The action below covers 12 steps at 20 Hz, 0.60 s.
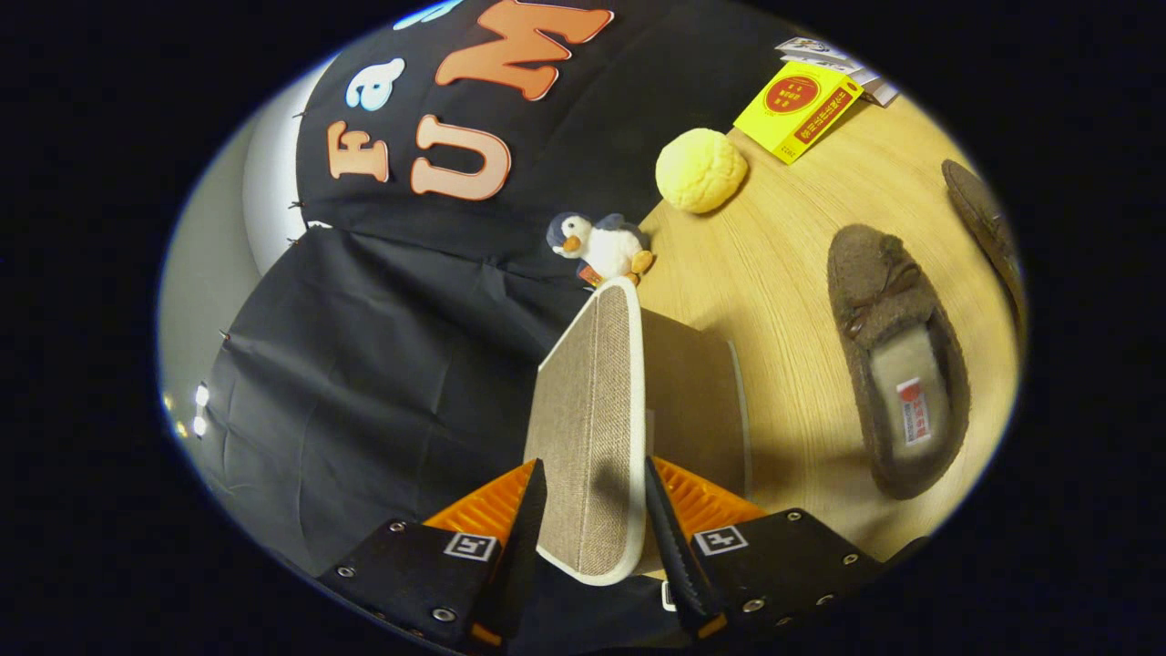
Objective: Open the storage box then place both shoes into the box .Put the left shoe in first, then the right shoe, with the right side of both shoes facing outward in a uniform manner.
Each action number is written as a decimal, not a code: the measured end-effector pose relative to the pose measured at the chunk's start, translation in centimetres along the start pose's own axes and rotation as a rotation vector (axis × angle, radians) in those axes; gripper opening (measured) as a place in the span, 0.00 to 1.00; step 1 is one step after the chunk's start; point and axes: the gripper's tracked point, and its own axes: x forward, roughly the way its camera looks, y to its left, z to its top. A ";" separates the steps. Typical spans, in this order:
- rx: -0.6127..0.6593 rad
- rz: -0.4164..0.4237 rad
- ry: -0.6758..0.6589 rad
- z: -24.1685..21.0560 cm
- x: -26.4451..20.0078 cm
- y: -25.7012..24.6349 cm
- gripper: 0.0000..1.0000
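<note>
gripper view, single frame. gripper (594, 510) sits at the bottom centre of the frame, fingers closed down to a narrow gap with the lid (590, 428) of the storage box (697, 401) between them — both fingers (526, 528) press against the lid's two faces, so it is gripped. the lid is a beige woven-fabric panel with white piping, standing on edge and running up from the fingers toward frame centre. the brown box body lies just to the right of the lid, on the wooden table (774, 273); its inside cannot be made out.

right of centre: one brown slipper-type shoe (897, 364) with a pale fleece lining lies on the table, sole down, toe toward the top of the frame, well apart from the box. far right edge — a second brown shoe (988, 223), partly cut off.

upper centre: small penguin plush (601, 246) at the table's back edge, just beyond the lid's top corner. above and right of it a yellow bun-shaped ball (701, 170), then a yellow packet (799, 109) in the upper right.
</note>
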 end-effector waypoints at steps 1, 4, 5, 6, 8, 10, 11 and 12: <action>-0.002 -0.001 0.002 0.0 0.1 0.1 0.60; -0.011 -0.064 0.061 -1.5 1.2 -1.4 0.34; -0.005 -0.096 0.096 -2.3 1.6 -2.2 0.31; -0.001 -0.108 0.123 -3.0 1.8 -2.6 0.29; 0.038 -0.075 0.121 -2.5 1.9 -1.5 0.19; 0.051 -0.061 0.148 -2.6 2.0 -0.8 0.10; 0.048 -0.059 0.154 -2.5 1.7 -0.3 0.09; 0.036 -0.054 0.160 -2.3 1.7 0.2 0.08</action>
